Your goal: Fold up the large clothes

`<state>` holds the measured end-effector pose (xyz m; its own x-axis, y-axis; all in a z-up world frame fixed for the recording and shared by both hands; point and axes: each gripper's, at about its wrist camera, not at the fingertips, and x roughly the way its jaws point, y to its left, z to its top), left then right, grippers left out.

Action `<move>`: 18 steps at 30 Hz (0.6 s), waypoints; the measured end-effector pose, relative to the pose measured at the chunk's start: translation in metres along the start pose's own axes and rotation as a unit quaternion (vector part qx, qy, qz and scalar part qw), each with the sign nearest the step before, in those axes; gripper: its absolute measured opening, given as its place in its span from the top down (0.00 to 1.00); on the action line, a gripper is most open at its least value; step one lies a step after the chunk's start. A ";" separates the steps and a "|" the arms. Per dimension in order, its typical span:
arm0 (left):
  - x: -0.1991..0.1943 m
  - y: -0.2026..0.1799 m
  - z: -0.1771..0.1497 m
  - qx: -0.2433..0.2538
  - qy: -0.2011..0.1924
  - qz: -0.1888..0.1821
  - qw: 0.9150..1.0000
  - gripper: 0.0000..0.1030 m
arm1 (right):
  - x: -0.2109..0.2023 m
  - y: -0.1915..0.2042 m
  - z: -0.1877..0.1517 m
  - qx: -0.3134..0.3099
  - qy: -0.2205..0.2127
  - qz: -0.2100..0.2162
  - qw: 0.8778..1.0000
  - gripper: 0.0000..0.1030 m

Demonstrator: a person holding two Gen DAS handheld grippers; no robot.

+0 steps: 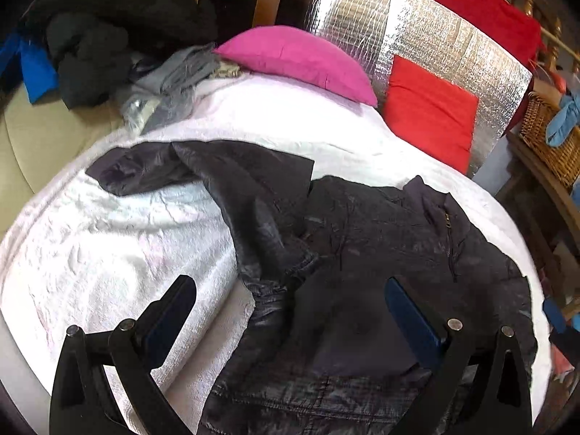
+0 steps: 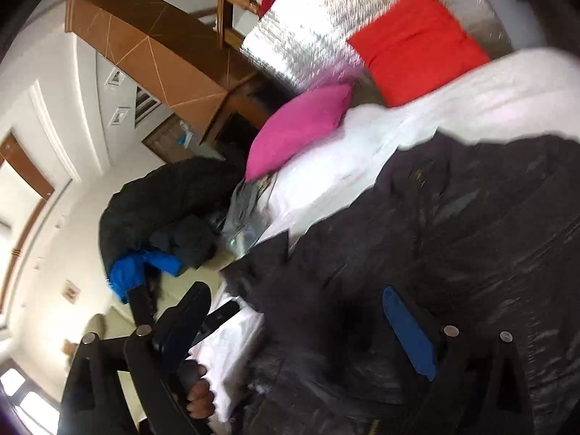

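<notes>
A large black jacket (image 1: 362,253) lies spread on the white bedspread (image 1: 108,246), one sleeve (image 1: 152,166) stretched out to the left and its collar and zip toward the right. My left gripper (image 1: 290,290) hovers over the jacket's lower part, jaws wide, nothing between the blue pads. In the tilted, blurred right wrist view the same jacket (image 2: 471,224) fills the right side. My right gripper (image 2: 295,301) stands open above it with nothing held. A hand (image 2: 199,395) shows at the lower left of that view, with black fingers (image 2: 141,308) of the other gripper beside it.
A pink cushion (image 1: 301,61) and a red cushion (image 1: 431,112) lean on a silver foil headboard (image 1: 417,25). A heap of dark clothes with a blue piece (image 1: 101,36) sits at the back left. A wicker basket (image 1: 551,137) stands on wooden furniture at the right.
</notes>
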<state>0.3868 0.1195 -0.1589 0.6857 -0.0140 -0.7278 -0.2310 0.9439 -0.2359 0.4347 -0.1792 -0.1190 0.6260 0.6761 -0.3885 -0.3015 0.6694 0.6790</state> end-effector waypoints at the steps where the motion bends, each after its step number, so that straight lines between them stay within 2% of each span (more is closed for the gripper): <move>1: 0.002 0.001 0.000 -0.003 0.006 -0.006 1.000 0.00 | -0.019 -0.005 -0.005 -0.003 -0.017 -0.019 1.000 0.05; 2: 0.003 0.002 0.000 -0.004 0.014 -0.014 1.000 0.00 | -0.033 -0.015 -0.008 -0.004 -0.029 -0.042 0.999 0.05; 4: 0.006 0.003 -0.001 -0.001 0.033 -0.032 0.999 0.00 | -0.063 -0.030 0.003 -0.001 -0.061 -0.123 0.990 0.05; 5: 0.006 0.004 -0.003 0.002 0.039 -0.040 0.998 0.01 | -0.078 -0.035 0.008 0.004 -0.071 -0.150 0.986 0.05; 7: 0.006 0.003 -0.007 0.010 0.049 -0.053 0.997 0.21 | -0.101 -0.063 0.017 0.033 -0.088 -0.207 0.974 0.05; 8: 0.008 0.001 -0.009 0.017 0.058 -0.056 0.997 0.27 | -0.112 -0.075 0.019 0.045 -0.092 -0.227 0.969 0.05; 9: 0.011 -0.002 -0.013 0.027 0.073 -0.062 0.995 0.39 | -0.120 -0.091 0.022 0.060 -0.093 -0.250 0.962 0.05; 10: 0.014 -0.004 -0.017 0.032 0.084 -0.067 0.994 0.47 | -0.127 -0.106 0.023 0.075 -0.093 -0.267 0.956 0.05; 12: 0.023 -0.014 -0.026 0.053 0.109 -0.065 0.990 0.47 | -0.143 -0.134 0.025 0.105 -0.085 -0.276 0.951 0.05; 14: 0.031 -0.024 -0.034 0.080 0.124 -0.048 0.988 0.44 | -0.150 -0.154 0.025 0.123 -0.078 -0.273 0.951 0.05; 16: 0.039 -0.031 -0.039 0.099 0.133 -0.032 0.986 0.31 | -0.148 -0.169 0.024 0.127 -0.072 -0.276 0.950 0.05; 18: 0.047 -0.038 -0.045 0.113 0.148 -0.028 0.982 0.29 | -0.141 -0.179 0.024 0.135 -0.063 -0.273 0.950 0.05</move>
<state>0.3968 0.0679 -0.2123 0.4555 -0.1324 -0.8804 -0.0158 0.9875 -0.1567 0.4174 -0.4014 -0.1710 0.7227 0.1964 -0.6626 0.2787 0.7945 0.5395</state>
